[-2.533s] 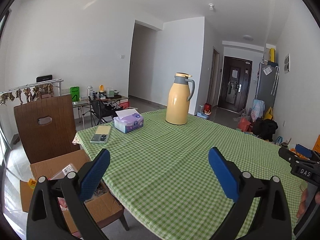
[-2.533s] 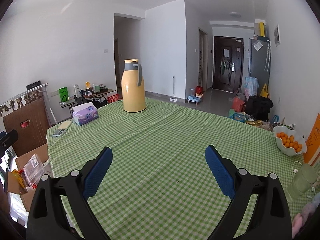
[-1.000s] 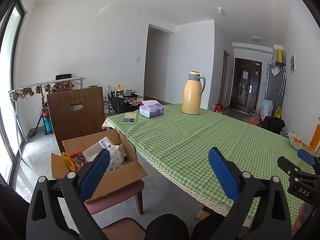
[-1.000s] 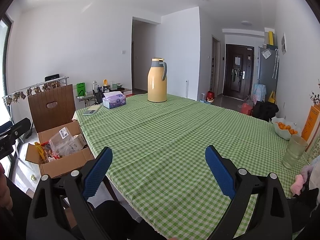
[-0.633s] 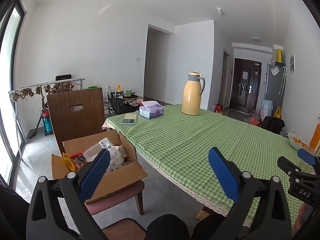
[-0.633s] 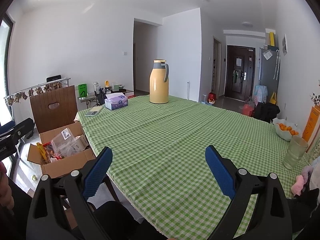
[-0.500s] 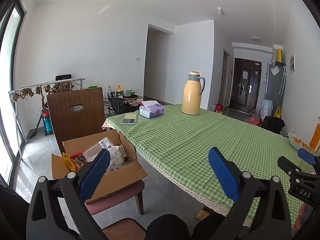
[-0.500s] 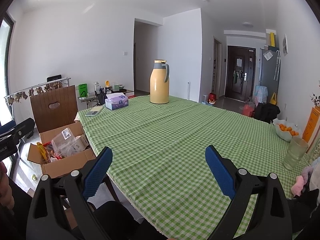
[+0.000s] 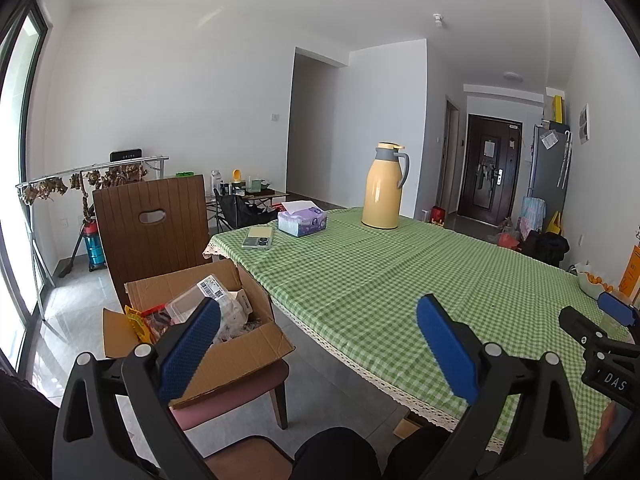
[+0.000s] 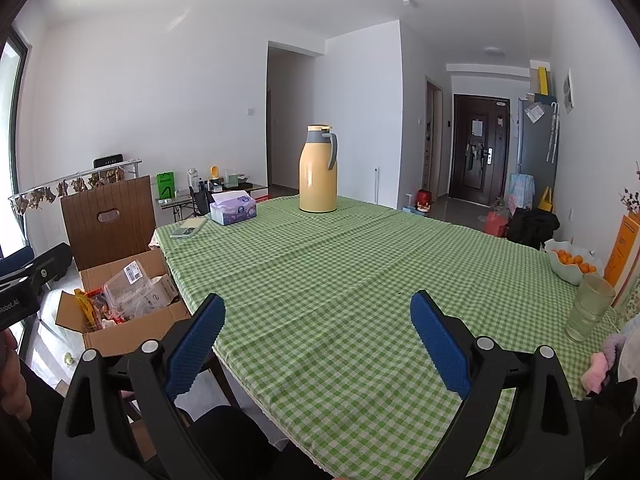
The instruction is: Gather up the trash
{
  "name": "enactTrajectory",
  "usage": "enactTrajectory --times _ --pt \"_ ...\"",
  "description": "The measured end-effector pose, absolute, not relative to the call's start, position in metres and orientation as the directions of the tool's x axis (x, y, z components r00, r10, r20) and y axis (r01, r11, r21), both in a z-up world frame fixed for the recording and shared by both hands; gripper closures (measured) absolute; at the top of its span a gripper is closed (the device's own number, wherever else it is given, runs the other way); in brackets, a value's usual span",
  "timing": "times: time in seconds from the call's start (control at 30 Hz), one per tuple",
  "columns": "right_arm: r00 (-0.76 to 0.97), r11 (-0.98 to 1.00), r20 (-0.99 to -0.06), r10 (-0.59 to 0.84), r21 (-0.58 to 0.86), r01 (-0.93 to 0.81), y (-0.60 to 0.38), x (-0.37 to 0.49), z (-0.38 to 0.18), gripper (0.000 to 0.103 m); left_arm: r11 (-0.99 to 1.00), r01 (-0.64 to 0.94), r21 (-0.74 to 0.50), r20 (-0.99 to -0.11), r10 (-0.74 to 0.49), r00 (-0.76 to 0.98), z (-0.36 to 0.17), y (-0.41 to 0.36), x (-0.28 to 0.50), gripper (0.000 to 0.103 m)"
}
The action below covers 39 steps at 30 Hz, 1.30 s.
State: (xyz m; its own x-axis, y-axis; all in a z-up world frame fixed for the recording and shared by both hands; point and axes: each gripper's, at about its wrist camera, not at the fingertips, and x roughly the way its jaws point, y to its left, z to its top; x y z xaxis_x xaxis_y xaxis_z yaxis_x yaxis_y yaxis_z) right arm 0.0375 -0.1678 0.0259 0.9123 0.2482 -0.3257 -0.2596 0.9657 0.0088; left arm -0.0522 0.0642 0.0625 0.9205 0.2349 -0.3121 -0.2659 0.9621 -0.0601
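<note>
Both grippers are held level at the near edge of the worktop (image 10: pixel 360 280), jaws spread wide and empty. The left gripper (image 9: pixel 316 340) and the right gripper (image 10: pixel 316 336) each point down the length of the green checked cloth toward the yellow flask (image 10: pixel 318 170).

The collected trash (image 10: pixel 128 292) sits in an open cardboard box (image 10: pixel 132 328) on a chair seat (image 9: pixel 232 396), off the worktop's left edge. From both sets of jaws it lies forward and to the left, and lower than the cloth. The left gripper is the nearer; its left finger overlaps the box in its own view.

The box's longer side appears to run roughly alongside the worktop edge, mouth upward, flaps splayed outward. A clear plastic container (image 9: pixel 200 300) lies tilted on top of the pile, labelled end raised toward the chair back.

No loose trash is visible on the cloth. Judgement: the task appears finished or nearly so.
</note>
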Motion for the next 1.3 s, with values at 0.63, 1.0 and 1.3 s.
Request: enactTrajectory --times 0.63,1.0,1.3 --pt "0.914 0.967 -0.326 0.242 0.001 -0.255 -0.1639 0.0355 0.0249 0.013 0.962 -0.271 -0.044 -0.303 0.246 0.921 0.0627 0.0664 -0.0523 0.008" --pt "0.918 0.97 -0.325 0.227 -0.003 -0.241 -0.1619 0.036 0.0233 0.013 0.96 -0.275 -0.047 -0.309 0.247 0.918 0.0642 0.0667 -0.0521 0.008" --pt "0.916 0.97 -0.33 0.227 -0.006 -0.243 -0.1604 0.0418 0.0208 0.013 0.957 -0.286 -0.038 -0.298 0.263 0.918 0.0631 0.07 -0.0485 0.008"
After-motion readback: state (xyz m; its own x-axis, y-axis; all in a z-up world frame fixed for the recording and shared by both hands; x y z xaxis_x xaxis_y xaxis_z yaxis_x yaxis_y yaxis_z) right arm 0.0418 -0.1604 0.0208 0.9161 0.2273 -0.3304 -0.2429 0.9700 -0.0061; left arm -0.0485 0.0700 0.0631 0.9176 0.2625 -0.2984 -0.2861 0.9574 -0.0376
